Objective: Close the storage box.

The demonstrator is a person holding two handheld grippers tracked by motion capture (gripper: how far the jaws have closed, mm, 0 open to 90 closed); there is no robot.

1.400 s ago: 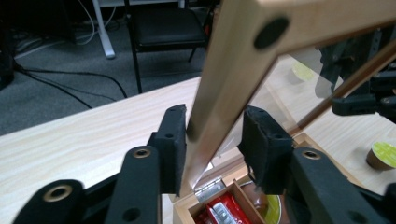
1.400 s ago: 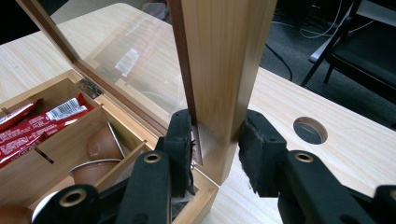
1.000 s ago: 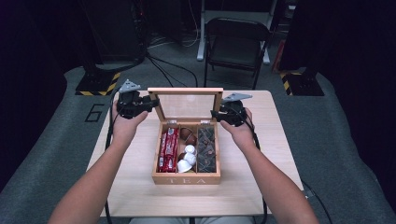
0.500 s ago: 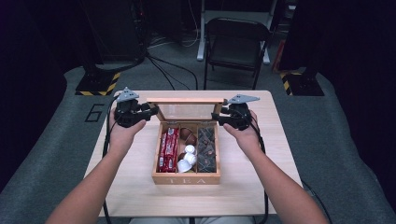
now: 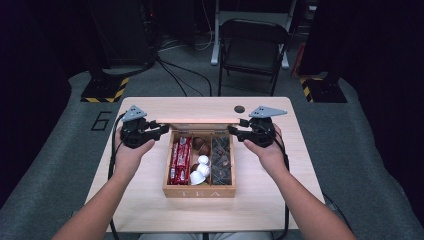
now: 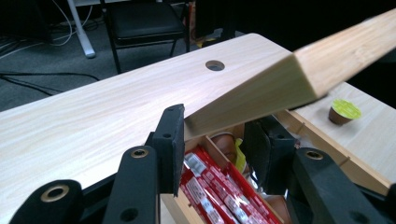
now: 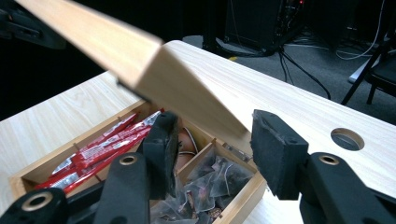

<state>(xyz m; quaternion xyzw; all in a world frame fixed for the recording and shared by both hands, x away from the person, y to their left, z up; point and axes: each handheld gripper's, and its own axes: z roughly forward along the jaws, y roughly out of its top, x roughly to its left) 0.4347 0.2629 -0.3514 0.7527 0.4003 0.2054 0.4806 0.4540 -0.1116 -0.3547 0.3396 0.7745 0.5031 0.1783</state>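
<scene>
- The wooden box [image 5: 199, 191] stands in the middle of the table [image 5: 125, 200]. Its lid [image 5: 200, 121] is hinged on the far side and hangs tilted, half way down over the box.
- The lid's long axis runs across the table, from one gripper to the other. Each hand is at its own end, and neither is nearer than the other.
- The left gripper [image 5: 162, 127] has the lid's left end between its jaws, which have just been opening. In the left gripper view one pad [image 6: 170, 135] lies against the wood. Whether the pair presses cannot be told.
- The right gripper [image 5: 234, 129] has also just been opening, with the lid's right end between its jaws. In the right gripper view the far pad [image 7: 275, 154] stands just off the wood, so this looks like a loose bracket and not a grip.
- The next move likely turns on both ends swinging level about the hinge line, so the lid does not twist.
- Counted: one box with three compartments, one lid, two grippers.
- The left compartment holds red packets [image 5: 179, 161].
- The middle one holds at least two white capsules [image 5: 200, 170].
- The right one holds a heap of dark tea bags [image 5: 221, 160].
- One green-topped capsule [image 6: 343, 112] sits on the table beside the box.
</scene>
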